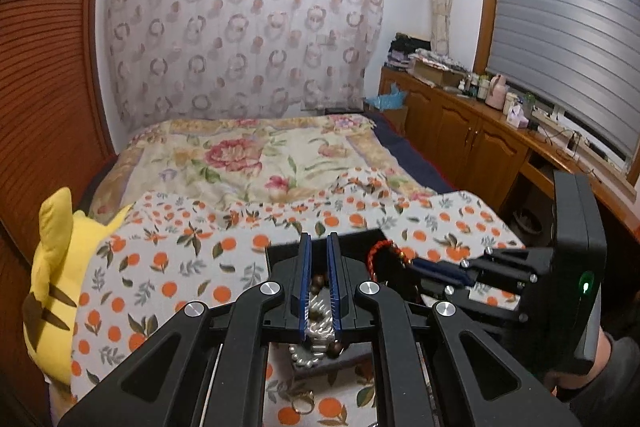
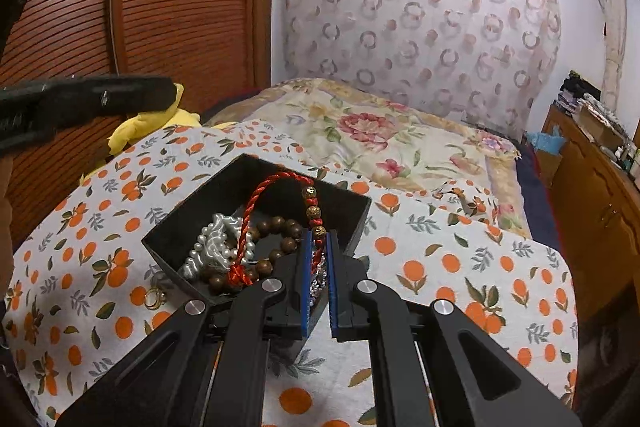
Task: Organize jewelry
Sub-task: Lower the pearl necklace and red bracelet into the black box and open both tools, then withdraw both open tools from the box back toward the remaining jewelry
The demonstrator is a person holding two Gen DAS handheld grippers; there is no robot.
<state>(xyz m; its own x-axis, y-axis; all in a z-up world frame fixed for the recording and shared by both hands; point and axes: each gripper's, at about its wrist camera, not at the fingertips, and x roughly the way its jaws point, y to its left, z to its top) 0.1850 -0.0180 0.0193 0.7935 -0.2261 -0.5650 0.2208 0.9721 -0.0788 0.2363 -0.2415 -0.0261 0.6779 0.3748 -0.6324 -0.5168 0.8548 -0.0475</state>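
On the bed's orange-print sheet [image 2: 440,267] sits a black box [image 2: 176,227] containing a pearl string [image 2: 212,239] and wooden bead bracelet [image 2: 280,247]. Right hand-held gripper [image 2: 319,239]: jaws closed on the red cord bracelet [image 2: 272,187], above the box. Left hand-held gripper [image 1: 319,247]: jaws narrow, empty. A gold ring [image 2: 154,297] lies beside the box.

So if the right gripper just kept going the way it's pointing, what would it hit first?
Probably the far wall of the black box. The right gripper, shut on the red cord bracelet, points over that box toward its far edge; beyond lies the orange-print cloth. Depth is hard to judge here.
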